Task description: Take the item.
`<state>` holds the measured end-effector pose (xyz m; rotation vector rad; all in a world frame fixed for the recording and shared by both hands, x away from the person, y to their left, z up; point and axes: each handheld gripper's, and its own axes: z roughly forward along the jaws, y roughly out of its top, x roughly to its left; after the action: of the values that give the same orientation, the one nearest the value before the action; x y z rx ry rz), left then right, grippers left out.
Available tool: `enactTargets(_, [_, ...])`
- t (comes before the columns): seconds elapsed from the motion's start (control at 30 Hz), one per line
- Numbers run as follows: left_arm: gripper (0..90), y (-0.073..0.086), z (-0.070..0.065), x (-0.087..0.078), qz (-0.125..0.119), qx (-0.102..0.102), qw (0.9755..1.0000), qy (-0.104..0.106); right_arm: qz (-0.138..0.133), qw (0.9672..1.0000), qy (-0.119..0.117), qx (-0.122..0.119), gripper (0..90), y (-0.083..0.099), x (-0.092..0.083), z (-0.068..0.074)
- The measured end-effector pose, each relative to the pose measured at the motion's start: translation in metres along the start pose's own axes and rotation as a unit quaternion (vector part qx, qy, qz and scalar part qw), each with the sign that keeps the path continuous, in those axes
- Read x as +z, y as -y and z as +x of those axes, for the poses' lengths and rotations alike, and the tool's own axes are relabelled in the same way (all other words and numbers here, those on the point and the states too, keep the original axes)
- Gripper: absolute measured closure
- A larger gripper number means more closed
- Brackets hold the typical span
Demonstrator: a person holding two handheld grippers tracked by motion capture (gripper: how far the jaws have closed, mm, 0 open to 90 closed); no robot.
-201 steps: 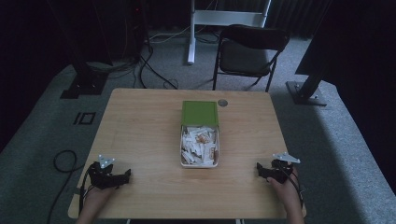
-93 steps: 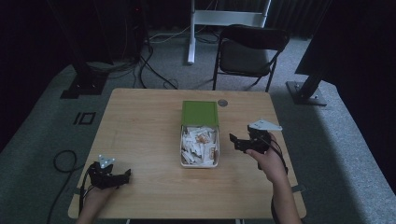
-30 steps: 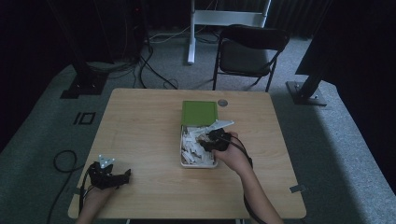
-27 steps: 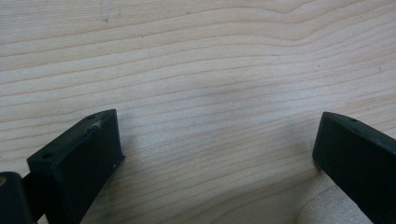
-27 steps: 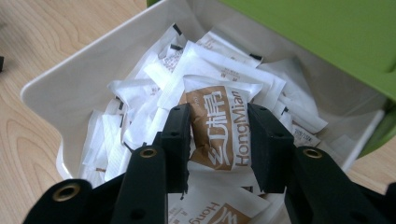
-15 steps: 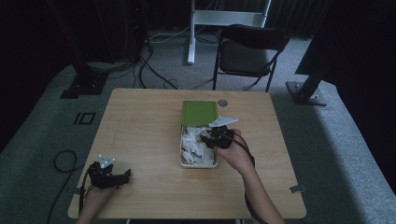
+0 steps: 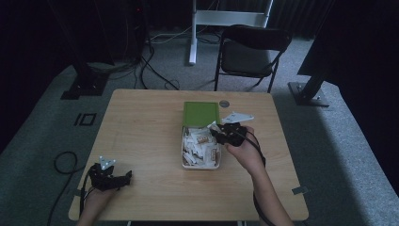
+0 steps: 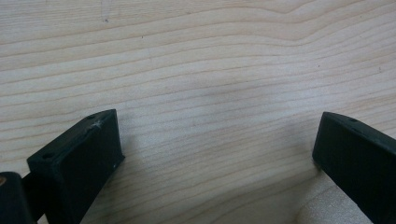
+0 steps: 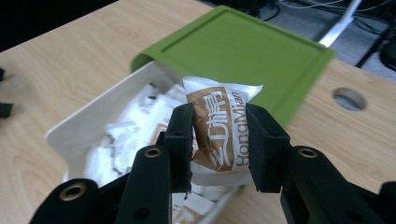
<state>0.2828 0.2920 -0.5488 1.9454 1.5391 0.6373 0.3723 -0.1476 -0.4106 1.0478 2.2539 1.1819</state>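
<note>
Wooden table [image 7: 141, 122]. At its centre, a white box [image 7: 184, 162] of wrapped packets, green lid [image 7: 201, 113] at its 12 o'clock end. Right gripper [image 9: 219, 133], at the box's 2 o'clock edge, clenched on a brown-and-white packet [image 9: 219, 135]. Left gripper [image 7: 126, 177], at the table's 7 o'clock corner, jaws spread, empty.
</note>
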Motion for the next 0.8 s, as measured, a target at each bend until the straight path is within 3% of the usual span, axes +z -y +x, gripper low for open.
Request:
enactTargets(0.2, [2.1, 0.0, 0.0, 0.0, 0.0, 0.0, 1.0, 0.0, -0.01, 0.9995, 0.022, 0.02, 64.9, 0.006, -0.01, -0.017])
enactTargets(0.57, [2.1, 0.0, 0.0, 0.0, 0.0, -0.001, 1.0, 0.0, -0.01, 0.9954, 0.08, 0.051, 65.0, 0.021, -0.018, -0.047])
enactTargets(0.8, [2.1, 0.0, 0.0, 0.0, 0.0, -0.001, 1.0, 0.0, -0.01, 0.9887, 0.127, 0.079, 65.0, 0.039, -0.012, -0.068])
